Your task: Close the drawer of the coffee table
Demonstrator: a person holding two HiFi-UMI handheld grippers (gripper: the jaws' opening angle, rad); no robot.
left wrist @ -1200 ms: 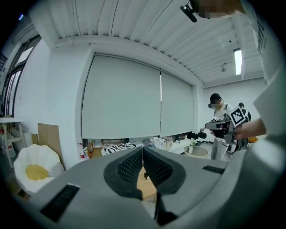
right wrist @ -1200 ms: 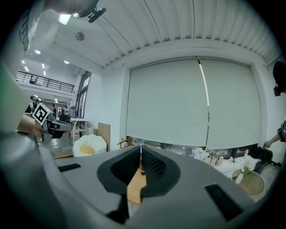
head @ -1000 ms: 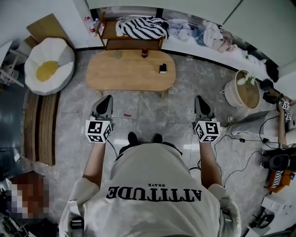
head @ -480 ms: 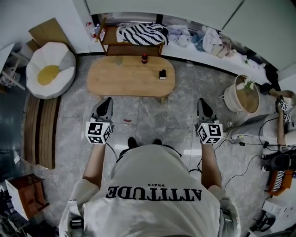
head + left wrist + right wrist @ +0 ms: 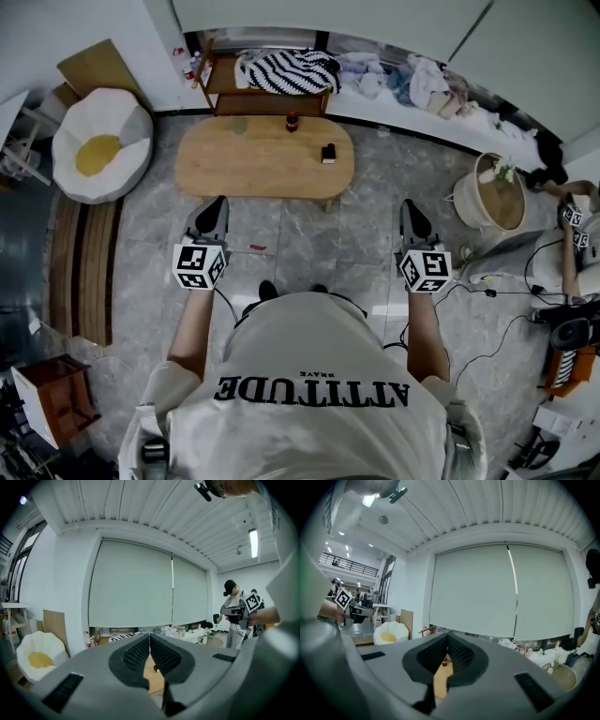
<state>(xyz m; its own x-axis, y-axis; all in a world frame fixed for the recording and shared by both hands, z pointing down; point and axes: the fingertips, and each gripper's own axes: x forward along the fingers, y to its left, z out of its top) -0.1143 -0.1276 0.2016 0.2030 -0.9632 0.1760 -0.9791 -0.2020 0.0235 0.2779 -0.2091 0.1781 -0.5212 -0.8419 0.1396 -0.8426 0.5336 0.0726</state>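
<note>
The oval wooden coffee table point(image 5: 264, 157) stands ahead of me on the grey stone floor; its drawer is hidden in every view. A small dark bottle point(image 5: 292, 120) and a small black box point(image 5: 329, 153) sit on its top. My left gripper point(image 5: 217, 202) is held level in front of the table's near left edge, shut and empty. My right gripper point(image 5: 409, 206) hangs level to the right of the table's near edge, also shut with nothing in it. In the left gripper view the jaws of the left gripper point(image 5: 149, 637) meet at the tips; the right gripper point(image 5: 447, 637) looks the same in its own view.
A white and yellow egg-shaped cushion seat point(image 5: 98, 141) lies left of the table. A wooden shelf with a striped cloth point(image 5: 286, 61) stands behind it. A round woven basket point(image 5: 499, 187) and cables are at the right, with another person point(image 5: 574, 244) beyond. A wooden box point(image 5: 54, 396) sits lower left.
The view shifted slightly so the table appears a little farther up. Both grippers stay in place and stay shut.
</note>
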